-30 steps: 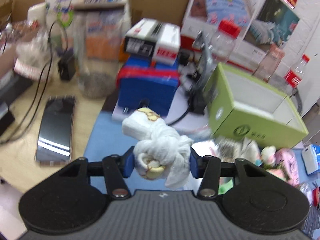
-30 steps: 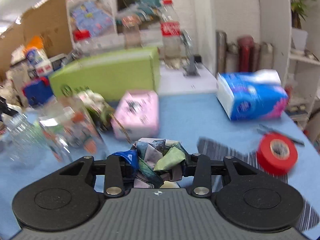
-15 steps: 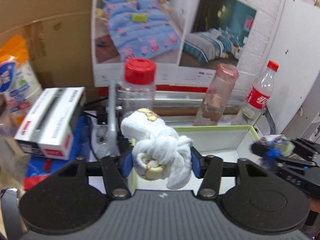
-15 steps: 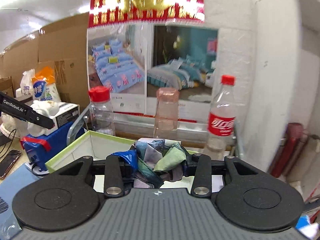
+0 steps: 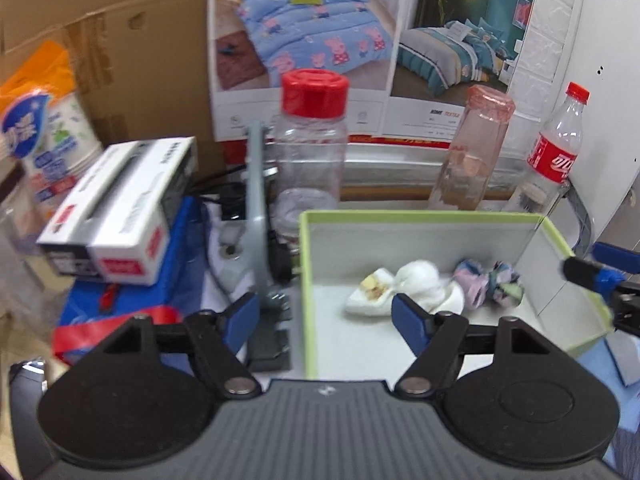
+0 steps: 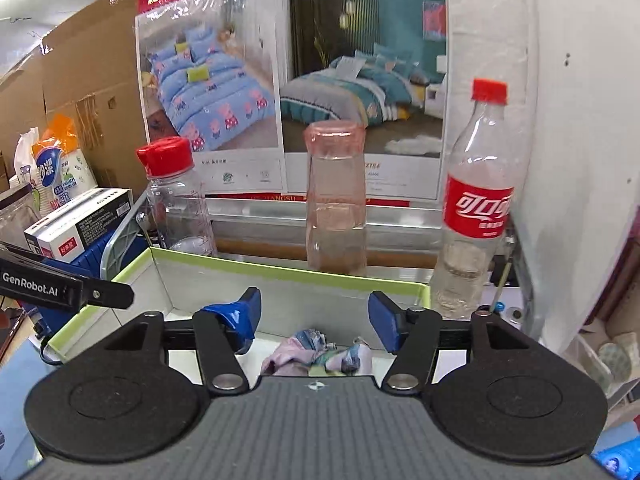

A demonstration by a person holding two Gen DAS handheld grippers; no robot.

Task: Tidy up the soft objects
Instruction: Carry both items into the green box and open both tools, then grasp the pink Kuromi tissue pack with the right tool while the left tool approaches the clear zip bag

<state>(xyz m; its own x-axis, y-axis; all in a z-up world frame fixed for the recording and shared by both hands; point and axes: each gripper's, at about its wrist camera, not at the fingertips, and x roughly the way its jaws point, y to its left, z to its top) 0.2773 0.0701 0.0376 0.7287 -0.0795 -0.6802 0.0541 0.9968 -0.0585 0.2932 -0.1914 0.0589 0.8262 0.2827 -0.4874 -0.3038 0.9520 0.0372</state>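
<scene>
A green-rimmed open box holds a knotted white cloth and a patterned blue-pink cloth on its white floor. My left gripper is open and empty, above the box's left wall. My right gripper is open and empty over the same box, with the patterned cloth lying just below it. The right gripper's fingertip shows at the right edge of the left wrist view, and the left gripper's arm shows at the left of the right wrist view.
Behind the box stand a red-capped clear jar, a pink clear bottle and a cola bottle. A white carton lies on a blue box at the left. A grey metal stand rises beside the box.
Both grippers have opened and let go of their cloths, which now lie in the green box. Earlier they carried the cloths from the table up over the box.
</scene>
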